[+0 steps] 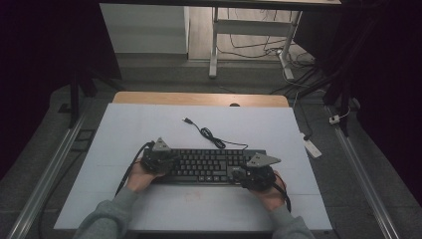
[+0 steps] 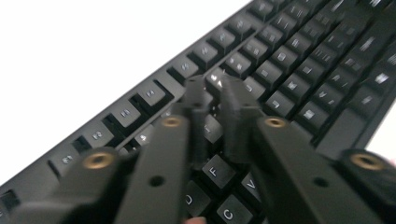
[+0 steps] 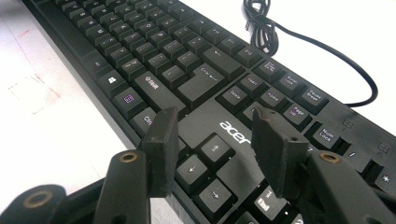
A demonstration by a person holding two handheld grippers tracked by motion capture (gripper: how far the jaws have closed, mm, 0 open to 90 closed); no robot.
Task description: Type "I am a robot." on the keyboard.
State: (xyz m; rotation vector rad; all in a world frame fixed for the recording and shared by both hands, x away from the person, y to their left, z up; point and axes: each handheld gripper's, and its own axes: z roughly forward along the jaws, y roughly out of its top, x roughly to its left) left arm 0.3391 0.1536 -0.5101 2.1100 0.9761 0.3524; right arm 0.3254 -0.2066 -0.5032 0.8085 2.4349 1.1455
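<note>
A black Acer keyboard [image 1: 209, 164] lies across the white table cover, its cable [image 1: 206, 133] coiled behind it. My left gripper [image 1: 169, 158] is over the keyboard's left end. In the left gripper view its jaws [image 2: 214, 86] hover low over the letter keys [image 2: 289, 60] with only a narrow gap between the tips and nothing gripped. My right gripper [image 1: 241, 174] is at the keyboard's right end. In the right gripper view it [image 3: 212, 115] stands open above the arrow keys and the Acer logo [image 3: 238, 133], with the coiled cable [image 3: 261, 28] farther off.
The white cover [image 1: 124, 129] lies on a wooden table whose far edge [image 1: 199, 98] shows. A faint red mark [image 1: 191, 195] is in front of the keyboard. A white power strip [image 1: 312, 147] lies on the floor to the right; desk legs [image 1: 214, 45] stand beyond.
</note>
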